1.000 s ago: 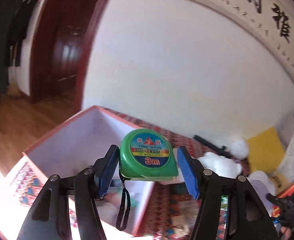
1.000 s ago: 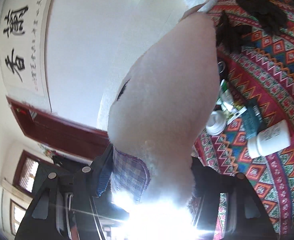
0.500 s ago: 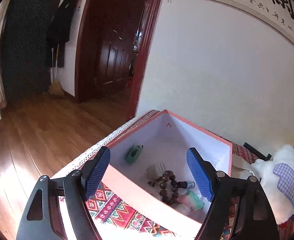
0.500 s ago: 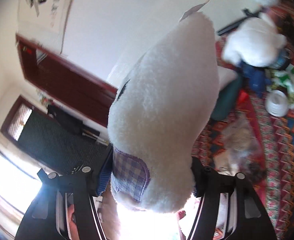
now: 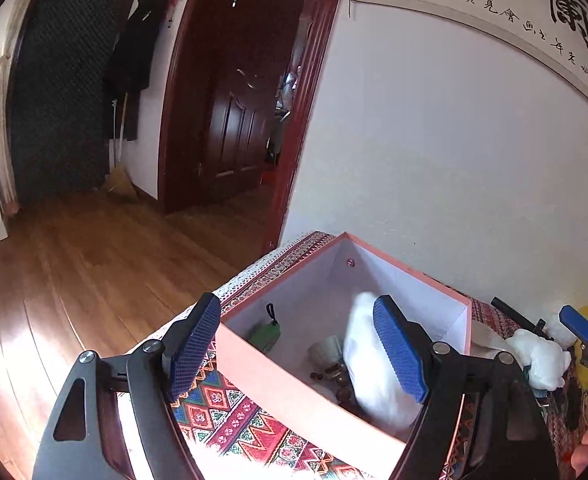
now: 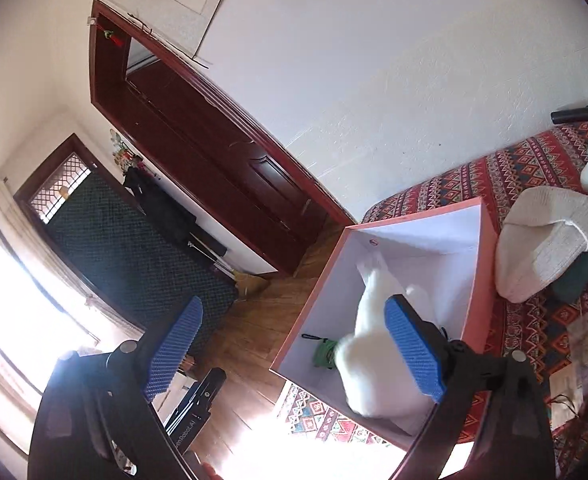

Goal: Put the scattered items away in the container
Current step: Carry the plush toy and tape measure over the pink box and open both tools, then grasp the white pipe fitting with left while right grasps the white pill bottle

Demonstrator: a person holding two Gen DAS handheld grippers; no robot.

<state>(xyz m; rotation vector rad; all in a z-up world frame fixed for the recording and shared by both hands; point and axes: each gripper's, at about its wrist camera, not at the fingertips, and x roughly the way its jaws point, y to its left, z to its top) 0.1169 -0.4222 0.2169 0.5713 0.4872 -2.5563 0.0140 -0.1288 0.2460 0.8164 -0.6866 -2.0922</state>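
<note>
The left gripper [image 5: 297, 350] is spread wide and holds nothing, hovering at the near edge of the pink box [image 5: 294, 396]. The right gripper [image 6: 294, 354] is likewise wide apart and empty above the same box [image 6: 487, 280]. Inside lie the white plush toy [image 5: 367, 372], a green tape measure [image 5: 268, 334] to its left, and brown beads [image 5: 335, 372]. A cream knitted hat [image 6: 545, 248] rests on the patterned cloth [image 6: 533, 320] just right of the box.

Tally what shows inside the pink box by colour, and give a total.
White: 2, the plush toy and a small ribbed item
Green: 1, the tape measure
Brown: 1, the bead string
Total: 4 visible in the pink box; the plush toy may hide more.
</note>
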